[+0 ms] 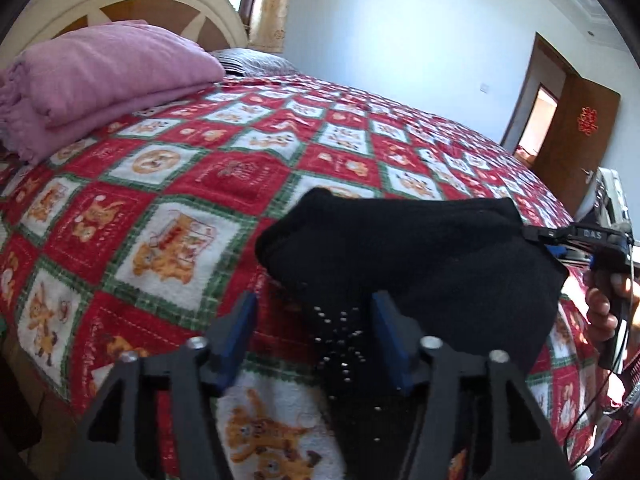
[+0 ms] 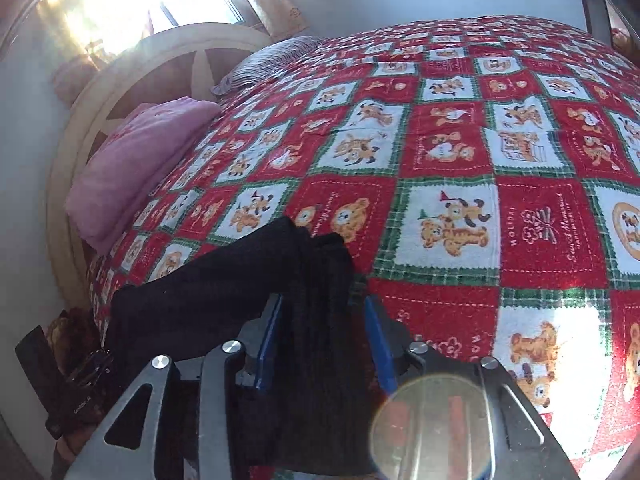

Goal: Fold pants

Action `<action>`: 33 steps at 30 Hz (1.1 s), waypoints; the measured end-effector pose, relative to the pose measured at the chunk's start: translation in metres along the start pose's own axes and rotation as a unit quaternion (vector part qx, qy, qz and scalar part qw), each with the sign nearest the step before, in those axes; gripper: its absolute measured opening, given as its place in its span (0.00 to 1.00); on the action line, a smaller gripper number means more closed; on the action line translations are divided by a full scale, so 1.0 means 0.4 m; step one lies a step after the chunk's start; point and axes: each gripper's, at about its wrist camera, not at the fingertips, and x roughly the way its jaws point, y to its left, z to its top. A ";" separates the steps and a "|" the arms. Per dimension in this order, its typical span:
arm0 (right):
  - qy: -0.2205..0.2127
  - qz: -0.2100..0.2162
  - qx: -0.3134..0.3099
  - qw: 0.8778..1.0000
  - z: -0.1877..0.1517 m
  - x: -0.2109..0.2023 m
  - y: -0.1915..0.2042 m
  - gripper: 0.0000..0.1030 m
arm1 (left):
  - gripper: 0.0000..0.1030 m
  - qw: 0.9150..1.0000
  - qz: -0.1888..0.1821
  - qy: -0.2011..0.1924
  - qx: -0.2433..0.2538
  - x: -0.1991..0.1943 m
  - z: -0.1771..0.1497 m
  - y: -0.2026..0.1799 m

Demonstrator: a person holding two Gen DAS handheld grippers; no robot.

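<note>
Red bedspread (image 2: pixel 552 228) square reads "HOLIDAY", "Sweet Moment".

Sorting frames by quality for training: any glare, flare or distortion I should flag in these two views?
Right wrist view: sunlight through the window washes out the top left, and a round flare ghost sits low over the gripper. Left wrist view: evenly lit, no glare, black pants lack detail. Both: strong fisheye bending of the bedspread, dark corners.

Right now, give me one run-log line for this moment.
stage: fold pants | pants: black, bunched on bed quilt | left gripper: jaws open, over pants edge | right gripper: jaws open, fabric between
</note>
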 end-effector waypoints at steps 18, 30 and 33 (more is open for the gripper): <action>-0.110 -0.099 -0.069 0.987 -0.211 -0.432 0.077 0.61 | 0.77 0.998 0.001 -0.060 0.023 -0.239 0.008 -0.097; -0.151 -0.059 -0.140 0.977 -0.288 -0.535 0.235 0.65 | 0.89 0.993 -0.015 -0.117 0.019 -0.342 0.015 -0.131; -0.149 -0.055 -0.138 0.978 -0.292 -0.533 0.237 0.65 | 0.91 0.992 -0.016 -0.120 0.022 -0.349 0.017 -0.135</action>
